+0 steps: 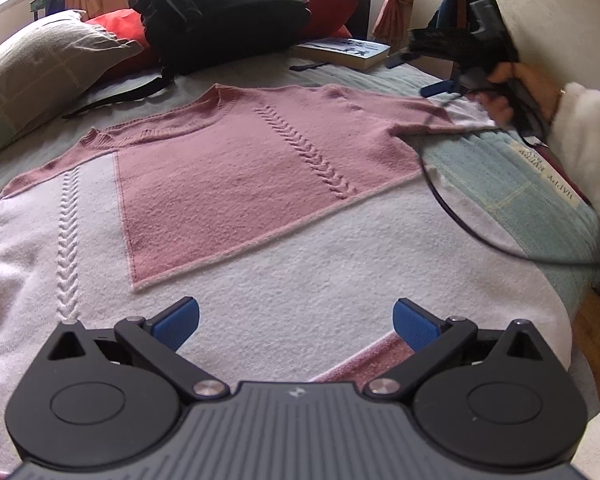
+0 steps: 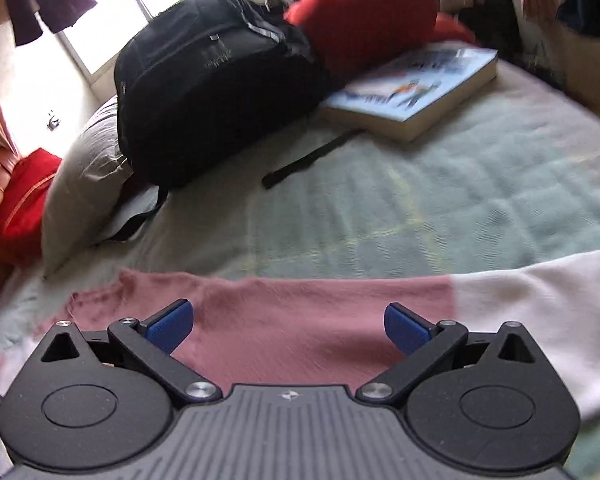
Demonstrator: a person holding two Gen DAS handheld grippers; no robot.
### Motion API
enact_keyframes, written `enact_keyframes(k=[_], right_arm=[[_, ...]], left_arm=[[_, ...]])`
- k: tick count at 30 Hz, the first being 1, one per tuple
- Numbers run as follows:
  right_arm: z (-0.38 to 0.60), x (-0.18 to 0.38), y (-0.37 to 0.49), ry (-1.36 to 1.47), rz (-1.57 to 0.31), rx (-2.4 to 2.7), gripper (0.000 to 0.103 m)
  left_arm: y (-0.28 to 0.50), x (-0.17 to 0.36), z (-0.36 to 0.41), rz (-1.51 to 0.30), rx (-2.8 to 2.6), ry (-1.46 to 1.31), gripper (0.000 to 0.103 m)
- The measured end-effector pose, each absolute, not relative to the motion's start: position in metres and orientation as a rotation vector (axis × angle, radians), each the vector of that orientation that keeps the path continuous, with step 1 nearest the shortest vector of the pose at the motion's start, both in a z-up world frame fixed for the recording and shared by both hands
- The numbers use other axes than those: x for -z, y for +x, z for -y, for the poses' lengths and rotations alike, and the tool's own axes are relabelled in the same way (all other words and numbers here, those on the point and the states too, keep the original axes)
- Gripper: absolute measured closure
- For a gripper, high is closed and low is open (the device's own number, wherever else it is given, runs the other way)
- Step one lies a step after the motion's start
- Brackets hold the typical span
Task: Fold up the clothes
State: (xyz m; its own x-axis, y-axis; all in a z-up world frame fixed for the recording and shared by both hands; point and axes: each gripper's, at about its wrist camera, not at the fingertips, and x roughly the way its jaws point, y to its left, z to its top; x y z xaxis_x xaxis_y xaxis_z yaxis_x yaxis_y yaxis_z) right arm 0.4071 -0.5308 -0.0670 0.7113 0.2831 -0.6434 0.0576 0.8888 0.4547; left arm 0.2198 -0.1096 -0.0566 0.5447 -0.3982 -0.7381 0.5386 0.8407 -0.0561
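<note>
Plainly, the sweater (image 1: 236, 176) lay spread flat on the bed (image 1: 512, 184), pink across the shoulders and chest, white across the lower body, with its neckline toward the far left and its hem nearest the left tool (image 1: 296, 320). That tool hovered over the white lower part, its blue fingers (image 1: 180, 320) standing wide apart and holding nothing.

The right tool (image 2: 288, 326) was likewise spread apart and empty. In its own view, which was blurred, it sat directly above a sleeve (image 2: 300, 312) that ran across the frame from left to right, pink changing to white toward the right. Seen from the left wrist, the right tool and the hand (image 1: 504, 92) holding it were at the far right, just over that sleeve's white end.

So the sleeve's long axis lay crosswise to the right tool's fingers, and the right hand was much the nearer of the two to it. Judging from that, the next move was probably to pinch the sleeve and carry it leftward over the body.

A black backpack (image 2: 212, 84), a book (image 2: 416, 88) and a pillow (image 1: 40, 76) sat at the far end of the bed.
</note>
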Motion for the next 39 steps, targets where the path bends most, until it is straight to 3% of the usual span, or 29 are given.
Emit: enact_keyframes(k=[12, 23, 31, 39], right_arm=[[0.523, 0.087, 0.419, 0.554, -0.811, -0.167, 0.000], [0.593, 0.091, 0.385, 0.580, -0.795, -0.012, 0.000], [0.592, 0.092, 0.384, 0.557, -0.803, -0.019, 0.000], [0.663, 0.077, 0.353, 0.617, -0.731, 0.115, 0.000]], left_arm=[[0.225, 0.063, 0.108, -0.840, 0.553, 0.184, 0.001], [0.225, 0.063, 0.102, -0.841, 0.543, 0.170, 0.001], [0.222, 0.060, 0.107, -0.836, 0.548, 0.185, 0.001], [0.225, 0.062, 0.110, -0.841, 0.552, 0.184, 0.001]])
